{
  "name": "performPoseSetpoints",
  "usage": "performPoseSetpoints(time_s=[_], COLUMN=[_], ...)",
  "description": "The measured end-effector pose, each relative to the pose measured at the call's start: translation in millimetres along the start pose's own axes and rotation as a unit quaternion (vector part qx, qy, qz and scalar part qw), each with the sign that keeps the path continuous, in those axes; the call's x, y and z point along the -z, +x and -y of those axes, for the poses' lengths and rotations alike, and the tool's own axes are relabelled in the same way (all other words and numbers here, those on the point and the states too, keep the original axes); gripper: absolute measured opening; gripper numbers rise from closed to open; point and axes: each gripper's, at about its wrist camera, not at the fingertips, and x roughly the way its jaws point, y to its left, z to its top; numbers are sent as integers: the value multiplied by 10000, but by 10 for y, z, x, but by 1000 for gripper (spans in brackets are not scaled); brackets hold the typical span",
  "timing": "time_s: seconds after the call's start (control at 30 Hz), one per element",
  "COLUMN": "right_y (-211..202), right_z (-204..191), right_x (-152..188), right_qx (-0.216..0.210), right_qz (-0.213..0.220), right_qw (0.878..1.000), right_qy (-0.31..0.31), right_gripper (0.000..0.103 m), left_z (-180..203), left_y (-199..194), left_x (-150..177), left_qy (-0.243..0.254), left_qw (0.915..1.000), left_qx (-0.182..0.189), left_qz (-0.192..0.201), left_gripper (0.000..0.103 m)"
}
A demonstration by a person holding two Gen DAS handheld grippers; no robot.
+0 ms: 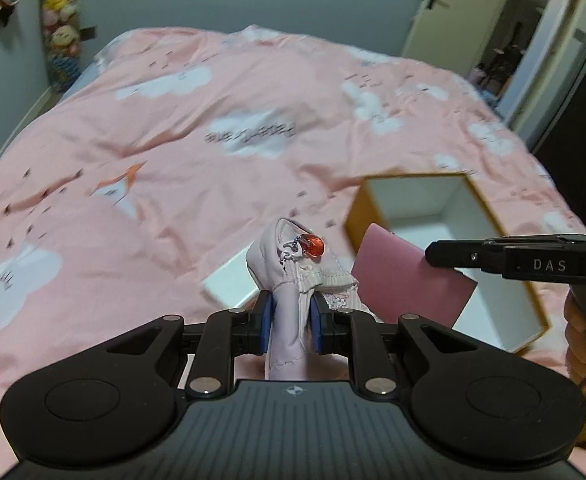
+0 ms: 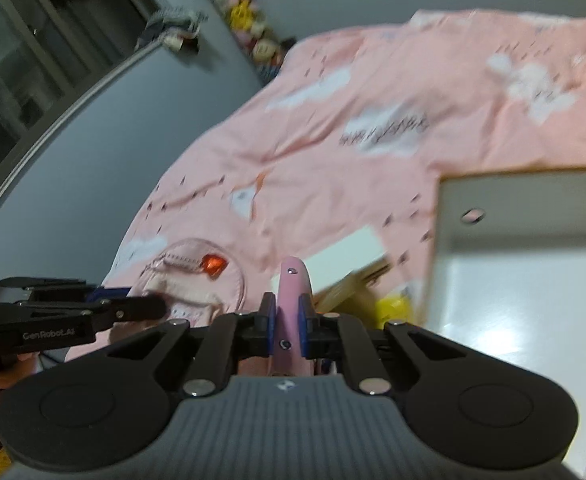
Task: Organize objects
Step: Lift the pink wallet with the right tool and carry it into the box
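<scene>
My left gripper is shut on a pale pink pouch with a red charm on its zip, held above the bed. My right gripper is shut on a flat pink wallet-like case; in the left wrist view that case hangs over the near end of an open white box with tan sides. The box fills the right of the right wrist view. The pouch also shows in the right wrist view, at lower left, with the left gripper on it.
A pink duvet with white clouds covers the bed. A white box lid lies on it beside the box and shows in the right wrist view. A yellow object lies by the box. Plush toys hang on the far wall. A door is at far right.
</scene>
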Motion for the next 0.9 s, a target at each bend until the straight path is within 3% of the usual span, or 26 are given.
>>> performPoseSetpoints(time_s=[0.2, 0.37, 0.57, 0.77, 0.9], right_y=[-441, -633, -564, -355, -208], right_z=[347, 687, 1074, 1253, 1229], right_x=[-8, 173, 540, 718, 784], right_qx=[529, 1096, 1535, 1758, 1752], right_qz=[548, 735, 550, 417, 317], right_qw=[9968, 9893, 9797, 9745, 9760], right_qy=[257, 630, 1162, 1333, 1257], right_gripper=[12, 11, 11, 11, 11], left_z=[542, 993, 1531, 1880, 1963], left_y=[165, 588, 1109, 1331, 1436], left_x=[-112, -38, 152, 459, 570], left_qy=[248, 258, 1001, 1953, 2125], left_qw=[9984, 9935, 9922, 9796, 9741], left_qx=[440, 1106, 671, 62, -97], left_qz=[261, -80, -318, -474, -759], left_gripper=[22, 22, 22, 22, 22])
